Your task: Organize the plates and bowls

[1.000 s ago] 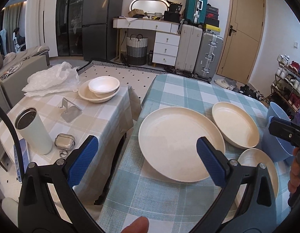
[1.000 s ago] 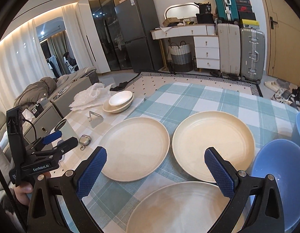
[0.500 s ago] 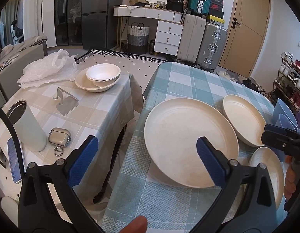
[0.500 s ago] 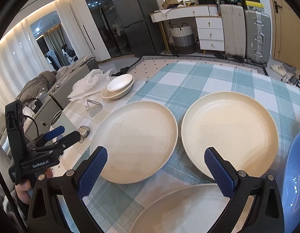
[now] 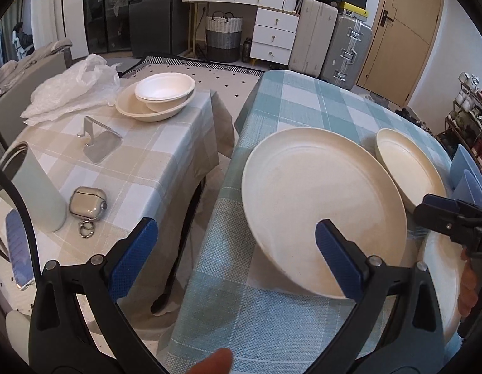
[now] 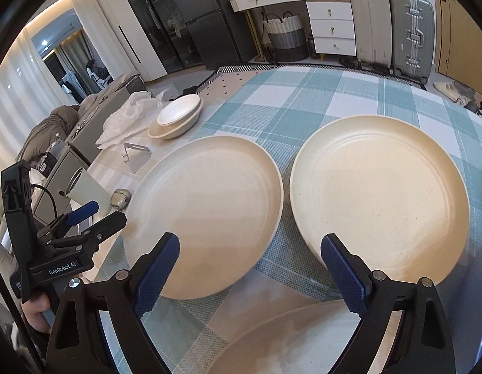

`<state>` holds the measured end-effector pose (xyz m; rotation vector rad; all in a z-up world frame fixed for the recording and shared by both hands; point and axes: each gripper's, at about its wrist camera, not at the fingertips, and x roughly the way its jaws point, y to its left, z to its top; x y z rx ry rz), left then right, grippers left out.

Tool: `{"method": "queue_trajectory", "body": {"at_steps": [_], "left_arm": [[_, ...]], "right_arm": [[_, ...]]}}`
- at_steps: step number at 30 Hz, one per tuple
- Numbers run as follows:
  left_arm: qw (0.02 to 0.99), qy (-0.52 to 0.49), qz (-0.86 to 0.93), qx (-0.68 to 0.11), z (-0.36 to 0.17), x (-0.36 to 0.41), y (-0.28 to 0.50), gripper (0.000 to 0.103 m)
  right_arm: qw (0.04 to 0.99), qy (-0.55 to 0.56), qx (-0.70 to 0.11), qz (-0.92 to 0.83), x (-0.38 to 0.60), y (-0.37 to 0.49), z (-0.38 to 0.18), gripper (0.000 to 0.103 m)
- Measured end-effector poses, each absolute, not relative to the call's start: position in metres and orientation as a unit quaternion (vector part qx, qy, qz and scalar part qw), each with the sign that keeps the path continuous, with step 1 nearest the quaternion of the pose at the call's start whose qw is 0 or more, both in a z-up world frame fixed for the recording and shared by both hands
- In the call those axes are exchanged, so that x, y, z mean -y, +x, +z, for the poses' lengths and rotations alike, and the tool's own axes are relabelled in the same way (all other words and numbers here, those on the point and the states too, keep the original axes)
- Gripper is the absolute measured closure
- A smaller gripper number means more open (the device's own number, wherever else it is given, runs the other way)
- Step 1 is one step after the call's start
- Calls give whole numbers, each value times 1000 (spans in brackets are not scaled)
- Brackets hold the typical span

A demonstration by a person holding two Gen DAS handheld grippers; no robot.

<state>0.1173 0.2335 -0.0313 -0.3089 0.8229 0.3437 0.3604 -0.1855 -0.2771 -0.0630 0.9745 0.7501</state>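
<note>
On the teal-checked tabletop (image 6: pixel 306 93) three cream plates lie flat. Seen from the right wrist view, the left plate (image 6: pixel 206 212) and the right plate (image 6: pixel 381 196) sit side by side, just apart, and the near plate (image 6: pixel 291 342) lies closest to the camera, cut off by the lower edge. The right gripper (image 6: pixel 250 274) hovers over the gap between them with its blue-padded fingers spread wide, pinching nothing; one pad overlaps the near rim of the left plate in the picture, the other the near rim of the right plate (whether either touches I cannot tell).

From the left wrist view, the left gripper (image 5: pixel 238 258) is likewise spread and empty, straddling the edge of the teal tabletop, its right pad in front of the near rim of the left plate (image 5: pixel 319 199). Beyond that lies the right plate (image 5: pixel 406 165), and blue bowls (image 5: pixel 468 174) stand stacked at the far right edge of the picture.

On the beige-checked tabletop (image 5: pixel 153 155) beside it, a white bowl (image 5: pixel 164 88) rests inside a cream bowl (image 5: pixel 147 110), next to a crumpled plastic bag (image 5: pixel 72 90). Nearer the camera stand a metal phone stand (image 5: pixel 99 143), a pale tumbler (image 5: pixel 32 190), and an earbud case (image 5: pixel 86 202) with a ring.
</note>
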Motion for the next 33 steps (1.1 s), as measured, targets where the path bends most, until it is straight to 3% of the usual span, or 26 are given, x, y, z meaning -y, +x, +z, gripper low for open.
{"method": "queue_trajectory", "body": {"at_steps": [7,11,16,20,28,33], "left_arm": [[882,-174,156,-410,-42,-247,119,14],[881,-170,150,-415,-44,-246,120,29],[880,-161,140,-425,-49,-239,126,45],[877,-166,134,-431,-54,-238,130,61],[878,-168,118,-433,-56,-236,133,86],[877,-170,123,-432,-55,-236,132,88]], "right_arm": [[810,-21,-465,356,184,365,-282,18],[799,-21,-470,374,179,361,-282,24],[797,-40,-479,365,171,361,-290,40],[795,-59,-486,357,164,364,-295,44],[806,-71,-486,330,161,370,-302,71],[813,-70,-477,327,163,368,-301,76]]}}
